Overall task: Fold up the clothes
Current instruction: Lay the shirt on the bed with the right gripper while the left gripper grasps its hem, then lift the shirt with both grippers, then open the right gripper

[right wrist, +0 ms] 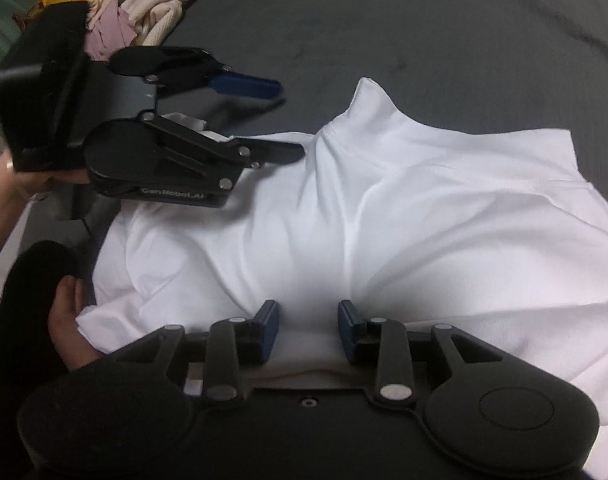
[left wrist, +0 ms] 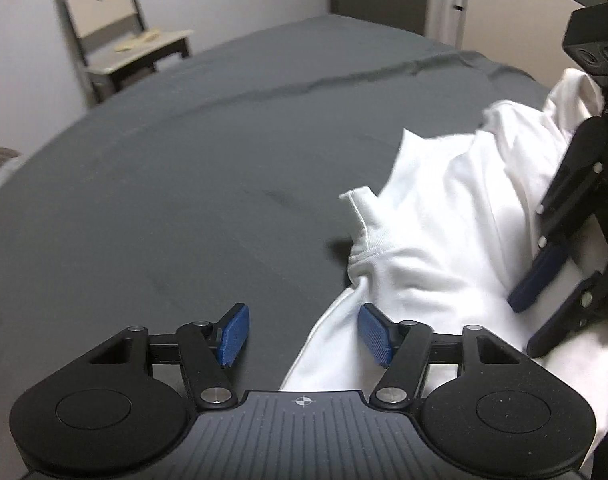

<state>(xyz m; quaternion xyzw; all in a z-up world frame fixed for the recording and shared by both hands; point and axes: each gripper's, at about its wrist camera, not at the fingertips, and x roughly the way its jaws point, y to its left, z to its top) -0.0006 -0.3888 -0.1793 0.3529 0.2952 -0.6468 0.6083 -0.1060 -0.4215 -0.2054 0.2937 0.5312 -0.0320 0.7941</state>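
The white shirt (right wrist: 383,216) lay rumpled on the grey bed sheet (left wrist: 184,184), its long axis running three to nine o'clock in the right wrist view, a peak rising at twelve. Both the left gripper (left wrist: 302,334) and right gripper (right wrist: 308,330) were released, jaws apart. "GenRobot.AI" marked the left gripper.

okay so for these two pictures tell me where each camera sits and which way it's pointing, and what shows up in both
Left wrist: sits on the left gripper, faces across the grey bed toward a chair; its own open fingers show, the white shirt to its right.
Right wrist: sits on the right gripper, looks down over the shirt toward a clothes pile; its own open fingers show, plus a hand.
Shared: the shirt, the bed, and each view shows the other gripper.
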